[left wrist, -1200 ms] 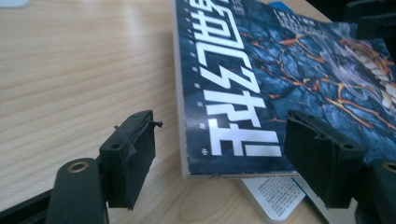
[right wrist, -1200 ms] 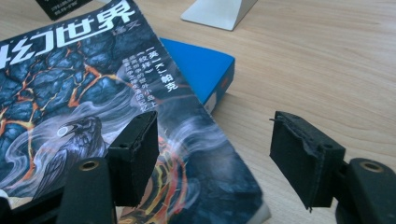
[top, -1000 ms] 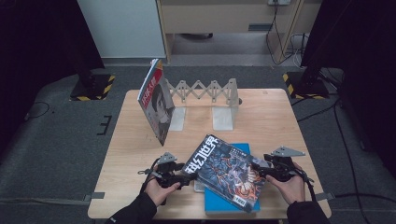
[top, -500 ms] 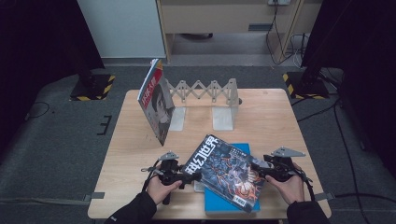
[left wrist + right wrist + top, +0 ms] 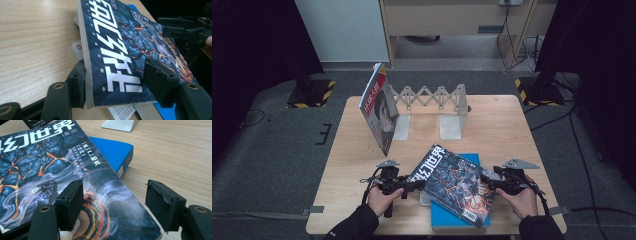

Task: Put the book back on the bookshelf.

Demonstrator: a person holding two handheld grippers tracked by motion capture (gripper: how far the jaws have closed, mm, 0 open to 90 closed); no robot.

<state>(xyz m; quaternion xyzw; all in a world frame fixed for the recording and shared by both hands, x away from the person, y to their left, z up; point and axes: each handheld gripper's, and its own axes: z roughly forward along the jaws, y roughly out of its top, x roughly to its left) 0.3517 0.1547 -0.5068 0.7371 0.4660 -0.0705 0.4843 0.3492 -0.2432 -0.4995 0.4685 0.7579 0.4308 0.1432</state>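
Observation:
A dark magazine [image 5: 454, 187] with white Chinese lettering and orange cracks lies askew on a blue book [image 5: 451, 220] at the table's front. My left gripper [image 5: 419, 184] is at its left corner. In the left gripper view the left pad [image 5: 77, 83] touches the magazine's [image 5: 117, 47] edge and the right pad [image 5: 160, 82] hovers over the cover; these jaws have just been closing around that corner. My right gripper [image 5: 486, 182] stands open at the magazine's right side. One of its pads [image 5: 71, 203] is above the cover [image 5: 37, 165]; the other pad [image 5: 165, 205] is off the edge, over the wood.
An accordion book rack [image 5: 432, 95] with two metal bookends stands at the back of the table [image 5: 512, 130]. A second magazine [image 5: 379, 112] leans upright against its left end. White paper [image 5: 77, 47] pokes out under the dark magazine. Dark floor surrounds the table.
My left gripper has edged right onto the magazine's corner and its jaws have narrowed. The right gripper and the magazine have stayed in place.

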